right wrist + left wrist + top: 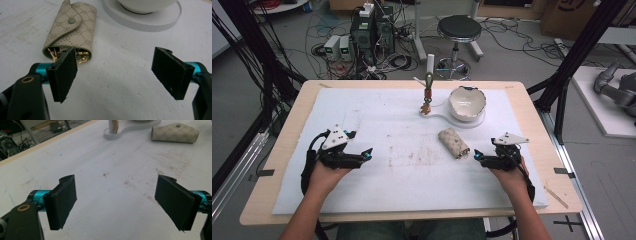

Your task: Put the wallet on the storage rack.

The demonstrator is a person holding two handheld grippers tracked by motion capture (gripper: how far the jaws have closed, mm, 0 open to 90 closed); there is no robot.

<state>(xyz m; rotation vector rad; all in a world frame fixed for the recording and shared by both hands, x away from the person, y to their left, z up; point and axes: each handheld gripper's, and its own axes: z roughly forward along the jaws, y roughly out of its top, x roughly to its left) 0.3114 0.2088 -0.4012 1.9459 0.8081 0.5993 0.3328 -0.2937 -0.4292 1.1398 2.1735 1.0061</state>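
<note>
Right now your right hand-held gripper [475,155] has its jaws spread wide with nothing between them, and it sits low over the white foam-covered worktop [377,125] just beside the near end of the beige monogrammed fabric key pouch [454,142]. In the right gripper view that pouch [71,31] lies flat, its flap snapped shut by a small green stud, its open end with the gold key hooks facing you and partly hidden behind the left-hand jaw. So the pouch is off to one side of the gap, not inside it.

Before you close, shift the gripper sideways towards the pouch so that its body falls between the two pads — one pad on each long edge. Go in across the pouch's width rather than onto the hook end; the metal hooks look likely to slip or snag. Keep the pads low, nearly brushing the foam, because the pouch is flat and soft and a high grip may pinch only the flap.

Your left hand-held gripper [368,152] is likewise wide open and empty, well apart from the pouch — leave it parked. Beyond the pouch, mind the white ceramic bowl with the broken rim [467,102] on its white stand [439,119].
</note>
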